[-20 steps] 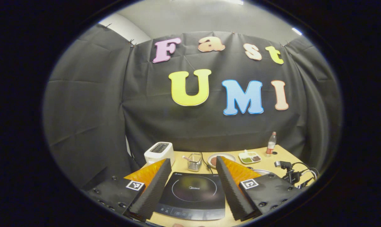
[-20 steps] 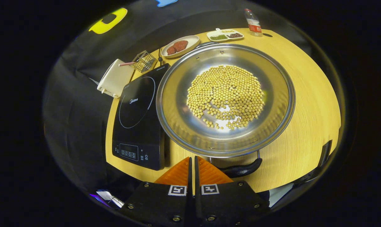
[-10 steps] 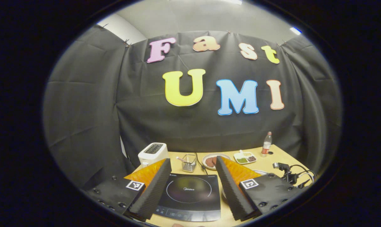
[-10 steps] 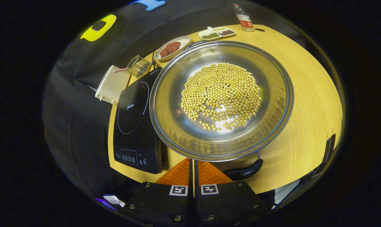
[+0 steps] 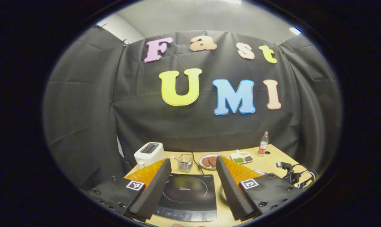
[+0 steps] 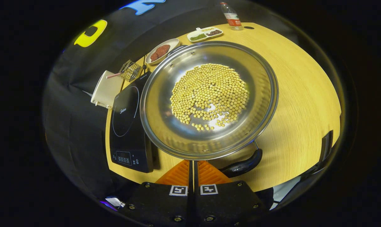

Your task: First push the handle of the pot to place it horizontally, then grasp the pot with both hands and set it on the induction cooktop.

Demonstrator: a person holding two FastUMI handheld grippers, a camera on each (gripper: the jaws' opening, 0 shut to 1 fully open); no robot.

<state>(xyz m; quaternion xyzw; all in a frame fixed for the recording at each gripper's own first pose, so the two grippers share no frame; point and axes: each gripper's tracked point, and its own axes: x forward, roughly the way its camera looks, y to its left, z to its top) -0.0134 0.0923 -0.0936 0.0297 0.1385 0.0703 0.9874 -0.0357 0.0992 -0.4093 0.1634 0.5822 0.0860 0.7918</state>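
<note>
The right tool (image 6: pixel 192 164) had its two fingers pressed together with only a thin seam between them, their tips just under the near rim of the pot (image 6: pixel 165 132), beside the pot's dark handle (image 6: pixel 242 164). Whether they touched the rim or the handle I could not tell. The pot, a wide steel pan, sat on the wooden counter (image 6: pixel 304 104) with a spread of pale yellow beans (image 6: pixel 209 91) across its bottom, and its left edge hung over the right side of the induction cooktop (image 6: pixel 127 126). The handle lay along the near side of the pot, curving off to the right.

The left tool (image 5: pixel 192 186) was held higher, its fingers well apart with nothing between them. Between the fingers I saw the cooktop (image 5: pixel 185 197), black glass with a ring marked on it and the brand "Midea" printed in the middle. A strip of touch controls ran along its front edge.

Behind the cooktop stood a white toaster (image 5: pixel 149 152), a small wire basket (image 5: pixel 185 158), a plate with reddish-brown patties (image 5: pixel 209 160), a divided dish of green and dark seasonings (image 5: pixel 242 157), and a plastic bottle with a red label (image 5: pixel 263 144) whose writing was too small to read. A clamp with black cables (image 5: pixel 293 175) sat at the counter's right edge.
</note>
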